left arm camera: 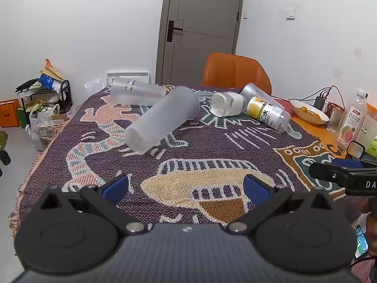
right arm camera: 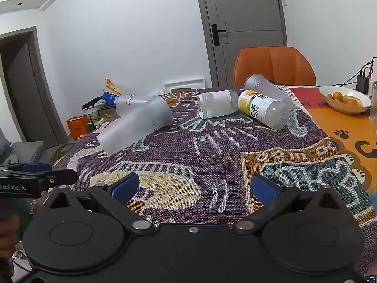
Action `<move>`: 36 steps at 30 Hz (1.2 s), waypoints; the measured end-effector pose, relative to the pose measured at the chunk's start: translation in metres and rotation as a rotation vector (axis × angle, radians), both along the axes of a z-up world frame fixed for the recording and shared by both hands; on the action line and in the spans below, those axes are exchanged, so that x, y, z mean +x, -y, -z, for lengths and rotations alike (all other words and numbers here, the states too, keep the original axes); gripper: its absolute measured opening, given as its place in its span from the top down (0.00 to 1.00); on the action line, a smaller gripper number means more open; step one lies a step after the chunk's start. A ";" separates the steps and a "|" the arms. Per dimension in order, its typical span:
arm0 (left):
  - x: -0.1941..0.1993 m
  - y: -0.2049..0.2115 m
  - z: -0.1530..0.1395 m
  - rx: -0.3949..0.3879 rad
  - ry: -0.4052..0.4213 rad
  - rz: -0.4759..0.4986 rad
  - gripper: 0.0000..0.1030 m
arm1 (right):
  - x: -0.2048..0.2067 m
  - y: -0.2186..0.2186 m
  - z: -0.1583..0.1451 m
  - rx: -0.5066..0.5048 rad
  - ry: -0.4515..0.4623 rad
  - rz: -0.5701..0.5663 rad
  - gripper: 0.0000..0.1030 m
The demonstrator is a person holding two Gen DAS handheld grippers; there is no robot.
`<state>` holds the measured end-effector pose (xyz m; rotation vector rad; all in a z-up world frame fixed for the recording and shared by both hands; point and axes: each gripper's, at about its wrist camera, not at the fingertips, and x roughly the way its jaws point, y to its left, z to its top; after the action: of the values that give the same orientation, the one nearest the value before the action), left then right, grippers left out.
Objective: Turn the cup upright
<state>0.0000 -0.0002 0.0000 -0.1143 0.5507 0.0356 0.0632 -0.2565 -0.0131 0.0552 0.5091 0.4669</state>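
A patterned woven cloth covers the table, where a frosted cup lies on its side at centre frame, left of a clear bottle and a lemon-label bottle. At lower frame, the left gripper and right gripper hover with jaws spread wide, holding nothing.

The frosted grey cup lies on a purple woven cloth patterned in white, tan and teal. Behind stands an orange chair; both grippers' pads are blue.
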 end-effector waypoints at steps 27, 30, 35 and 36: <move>-0.002 0.008 -0.005 0.029 0.019 0.033 0.00 | 0.000 0.007 -0.003 0.001 0.001 0.013 0.00; -0.002 0.009 -0.005 0.031 0.022 0.038 0.00 | 0.000 0.007 -0.003 0.001 0.001 0.014 0.00; -0.003 0.009 -0.006 0.031 0.027 0.043 0.00 | 0.000 0.007 -0.003 -0.001 0.001 0.012 0.00; -0.003 0.009 -0.006 0.030 0.027 0.043 0.00 | 0.000 0.007 -0.003 -0.002 0.001 0.012 0.00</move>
<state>-0.0031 -0.0094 0.0061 -0.0735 0.5256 0.0001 0.0632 -0.2632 -0.0099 0.0560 0.5084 0.4547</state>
